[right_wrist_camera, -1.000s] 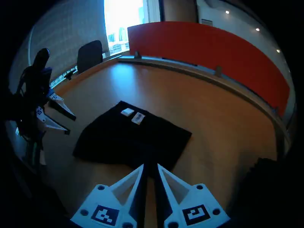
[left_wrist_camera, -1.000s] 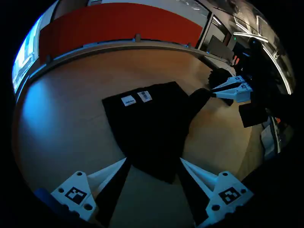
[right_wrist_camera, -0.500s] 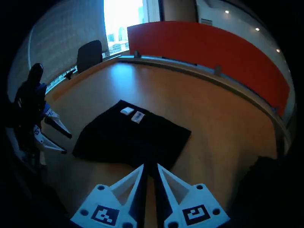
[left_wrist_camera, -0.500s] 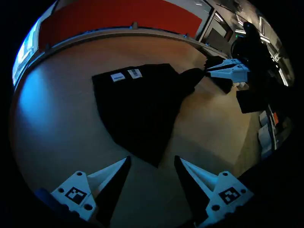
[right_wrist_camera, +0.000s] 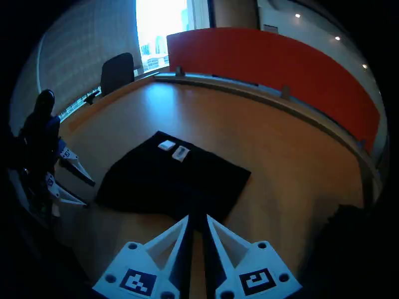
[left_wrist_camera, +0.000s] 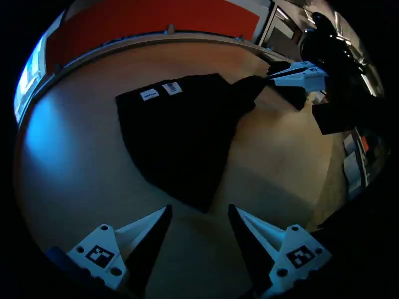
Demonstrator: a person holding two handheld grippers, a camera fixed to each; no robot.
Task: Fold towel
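Towel (left_wrist_camera: 184, 129) is black and lies mostly flat on the wooden table (left_wrist_camera: 75, 149), roughly mid-desk. Two small white labels (left_wrist_camera: 160, 91) sit side by side near its far edge.

Left gripper (left_wrist_camera: 199, 209): fingers spread wide, nothing between the pads. It sits low over the table, pointing along the surface at the towel's near corner. That corner lies just ahead of the gap between the fingertips. Can't tell whether either tip touches the cloth.

Right gripper (right_wrist_camera: 198, 218): fingers drawn together with only a thin slit between them. Dark fabric from the nearest towel corner runs into that slit, so it reads as clamped on the towel. It is pitched down toward the table, with the rest of the towel spread out in front of it.

Cross-check from the left gripper view: the right gripper is at the far right, fingers level and aimed in at the towel. The towel corner on that side is lifted off the table and meets its tips. The person's hand behind it is dark and hard to make out.

Cross-check from the right gripper view: the left gripper is at the left edge, near the towel's left corner. Its two fingers are clearly splayed and a dark sleeve (right_wrist_camera: 40, 129) is above it.

Background: a red partition (right_wrist_camera: 279, 65) runs along the far edge of the table. A dark chair (right_wrist_camera: 117, 72) stands at the far-left end and a bright window (right_wrist_camera: 159, 30) is behind it.
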